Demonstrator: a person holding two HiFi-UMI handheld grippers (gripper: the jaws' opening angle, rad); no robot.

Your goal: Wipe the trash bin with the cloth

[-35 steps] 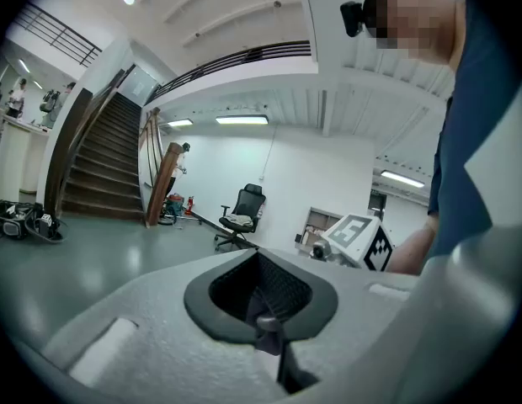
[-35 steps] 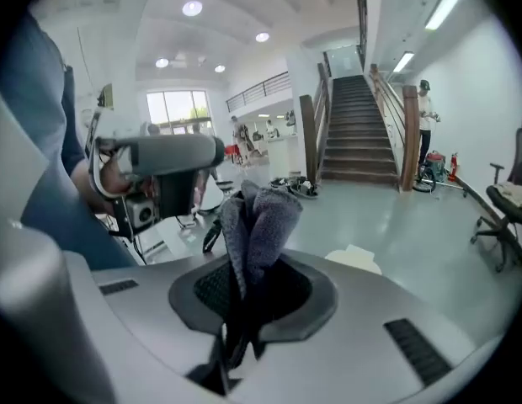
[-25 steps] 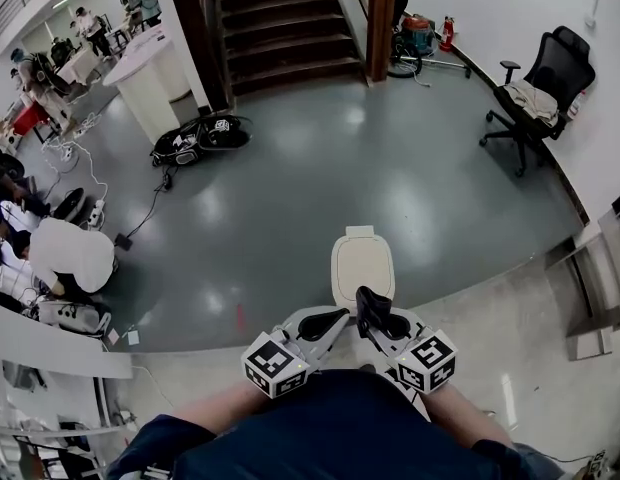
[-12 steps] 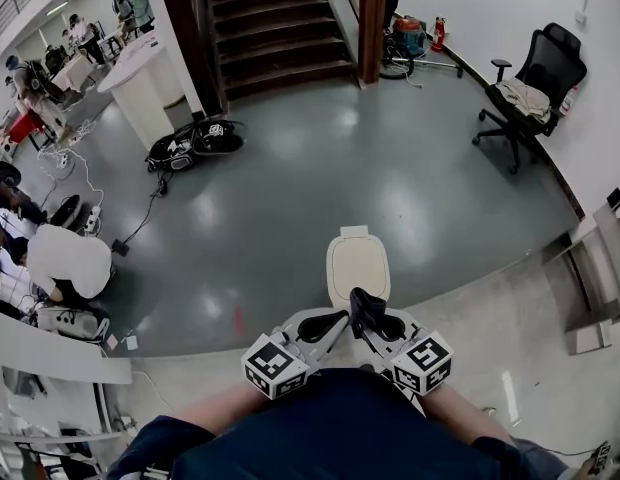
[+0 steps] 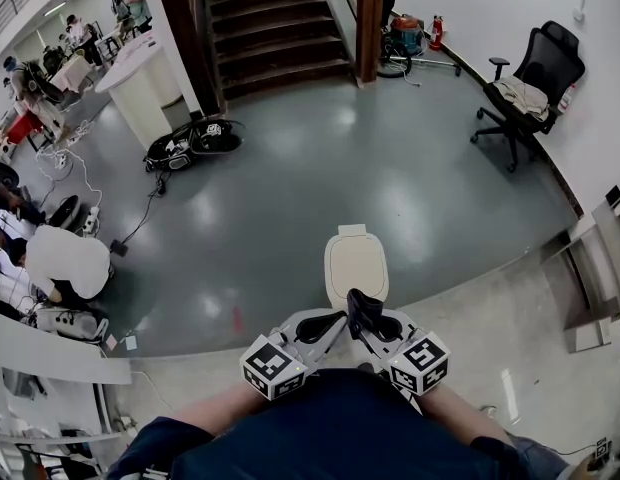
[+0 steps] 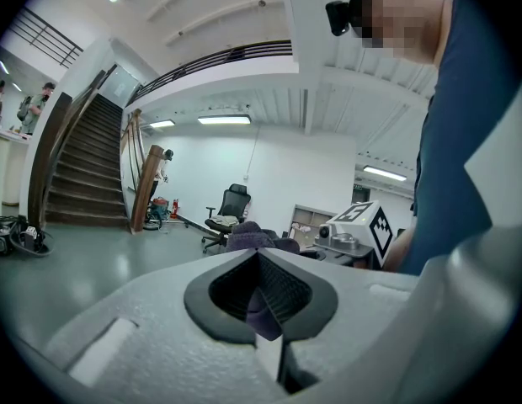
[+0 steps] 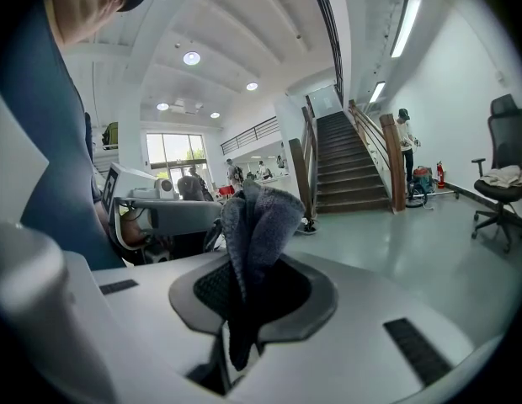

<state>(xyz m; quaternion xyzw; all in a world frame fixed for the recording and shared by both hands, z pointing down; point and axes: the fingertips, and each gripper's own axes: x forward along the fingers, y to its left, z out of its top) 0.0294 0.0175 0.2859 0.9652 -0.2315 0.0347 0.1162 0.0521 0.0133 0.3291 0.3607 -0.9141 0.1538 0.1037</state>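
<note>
Right gripper (image 7: 244, 314) fingers clamped on cloth (image 7: 259, 217); left gripper (image 6: 265, 303) fingers pinched cloth edge, shown only in left gripper view; head view showed trash bin (image 5: 356, 266) just ahead.

My left gripper (image 5: 330, 323) and right gripper (image 5: 366, 318) covered the near end of the trash bin (image 5: 356, 263), and its sides lay out of sight beneath the lid. The cloth (image 7: 254, 225) ran down between my right jaws, its lower end lost there. Only a sliver of it showed in my left jaws. The people at the far desks (image 5: 75, 30) were too small to make out.
</note>
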